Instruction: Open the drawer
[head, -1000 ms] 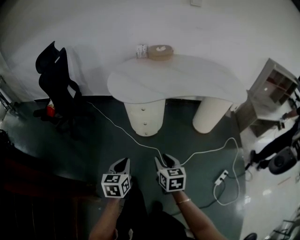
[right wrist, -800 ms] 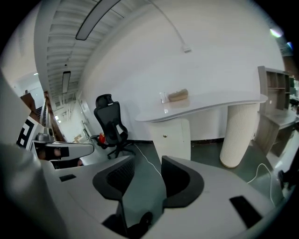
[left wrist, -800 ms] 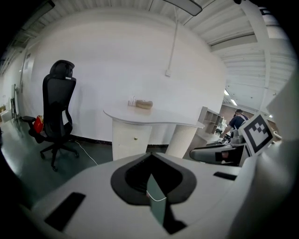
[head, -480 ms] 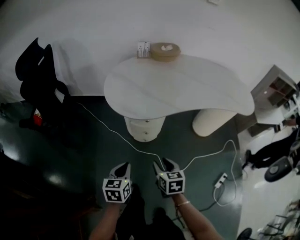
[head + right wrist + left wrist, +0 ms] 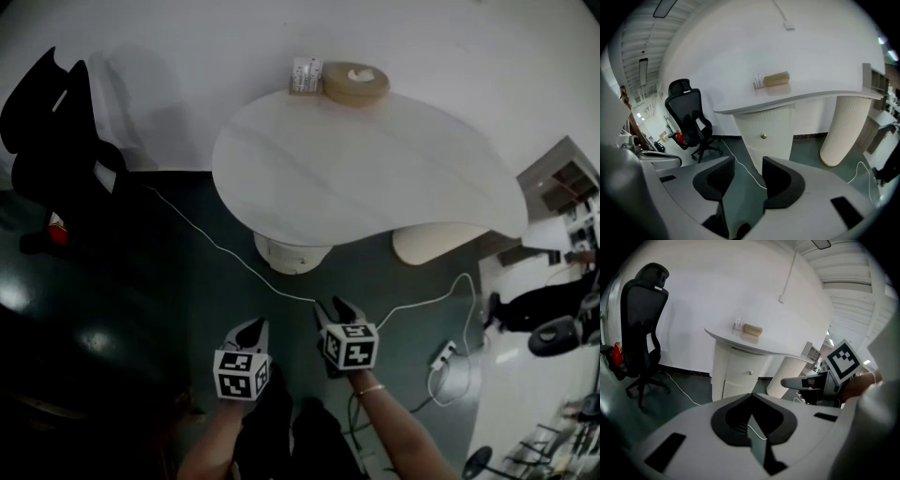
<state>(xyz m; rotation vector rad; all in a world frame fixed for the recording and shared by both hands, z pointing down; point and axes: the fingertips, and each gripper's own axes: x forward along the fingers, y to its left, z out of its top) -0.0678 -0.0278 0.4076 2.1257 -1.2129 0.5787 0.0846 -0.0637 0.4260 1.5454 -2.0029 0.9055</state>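
- You are holding the left gripper [image 5: 251, 327] and the right gripper [image 5: 336, 307] side by side, low over the dark green floor [image 5: 169, 309]. Both are tilting downward and aiming at the white desk [image 5: 375, 169].
- Your bare forearms are reaching up from the bottom edge of the head view, and you are wearing a thin bracelet [image 5: 367, 390] on the right wrist.
- The left gripper's jaws are sitting closed together, with nothing between them.
- The right gripper's jaws are standing wide apart, with only floor and a white cable [image 5: 225, 253] showing through the gap.
- The drawer [image 5: 764, 136], with its small round knob, is sitting closed in the ribbed white pedestal [image 5: 292, 255] under the desk. It is lying ahead of both grippers and well apart from them.
- Each gripper's cube is showing black-and-white square markers. These are patterns, not words.
- A small box [image 5: 306, 75] is standing at the desk's far edge beside a round tan object [image 5: 355, 83]. Its print is too small to read.
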